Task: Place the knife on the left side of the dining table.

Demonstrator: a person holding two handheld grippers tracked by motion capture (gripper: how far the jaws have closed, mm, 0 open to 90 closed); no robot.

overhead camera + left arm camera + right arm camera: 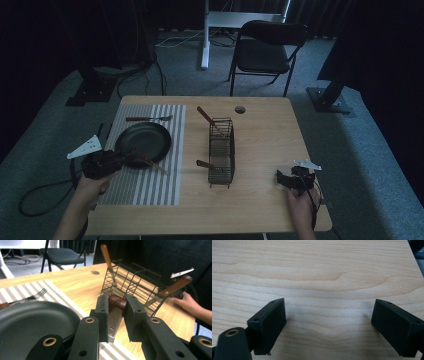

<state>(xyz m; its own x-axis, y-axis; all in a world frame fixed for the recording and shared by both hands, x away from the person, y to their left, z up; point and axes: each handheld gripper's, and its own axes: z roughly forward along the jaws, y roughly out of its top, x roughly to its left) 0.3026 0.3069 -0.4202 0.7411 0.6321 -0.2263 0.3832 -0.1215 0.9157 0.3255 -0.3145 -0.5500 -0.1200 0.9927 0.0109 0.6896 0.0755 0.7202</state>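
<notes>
The left gripper [115,315] is clamped on a wooden-handled knife [117,303] over the striped mat [150,180] near the table's [260,210] left edge, beside the pan [145,140]. The right gripper [328,322] rests jaws apart near the right front corner.

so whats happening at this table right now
A person holds a hand-held gripper in each hand. The left hand-held gripper is shut on a wooden-handled utensil, by the dark pan on the striped placemat. A fork lies on the mat beyond the pan. The wire basket at mid-table holds two more wooden-handled utensils. The right hand-held gripper is open over bare wood of the table, gripping nothing.
</notes>
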